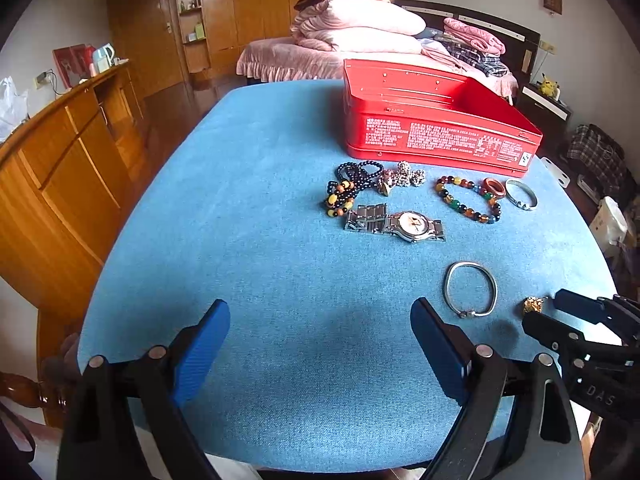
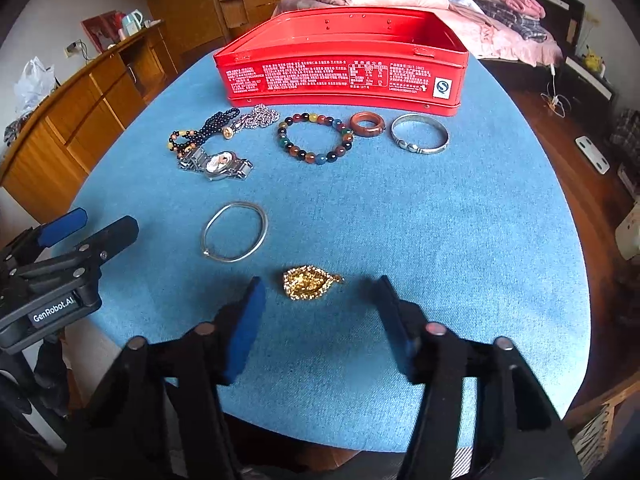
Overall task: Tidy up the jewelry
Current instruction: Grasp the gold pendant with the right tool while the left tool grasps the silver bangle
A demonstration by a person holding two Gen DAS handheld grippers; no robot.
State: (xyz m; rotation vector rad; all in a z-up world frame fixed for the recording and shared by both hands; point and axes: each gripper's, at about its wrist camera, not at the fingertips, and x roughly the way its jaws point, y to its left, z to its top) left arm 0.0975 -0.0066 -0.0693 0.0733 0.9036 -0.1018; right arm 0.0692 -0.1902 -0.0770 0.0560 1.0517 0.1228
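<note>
A small heap of gold chain (image 2: pixel 310 283) lies on the blue tablecloth (image 2: pixel 440 240) near its front edge. My right gripper (image 2: pixel 320 286) hangs over it, a blue pad on either side with a gap to the chain, so it is open. The left wrist view shows the same gold chain (image 1: pixel 534 305) at the right gripper (image 1: pixel 546 312). My left gripper (image 1: pixel 320 312) is open over bare cloth. Farther back lie a thin silver bangle (image 2: pixel 234 236), a steel watch (image 2: pixel 218 162), a coloured bead bracelet (image 2: pixel 347 142), a reddish ring (image 2: pixel 357 125), a wide silver bangle (image 2: pixel 420 148) and a black bead necklace (image 2: pixel 212 124).
An open red tin (image 2: pixel 340 76) stands at the back of the table, behind the jewelry. A silver chain (image 2: pixel 260 116) lies beside the necklace. A wooden sideboard (image 1: pixel 60 168) runs along the left, and a bed with pink bedding (image 1: pixel 360 36) is beyond the table.
</note>
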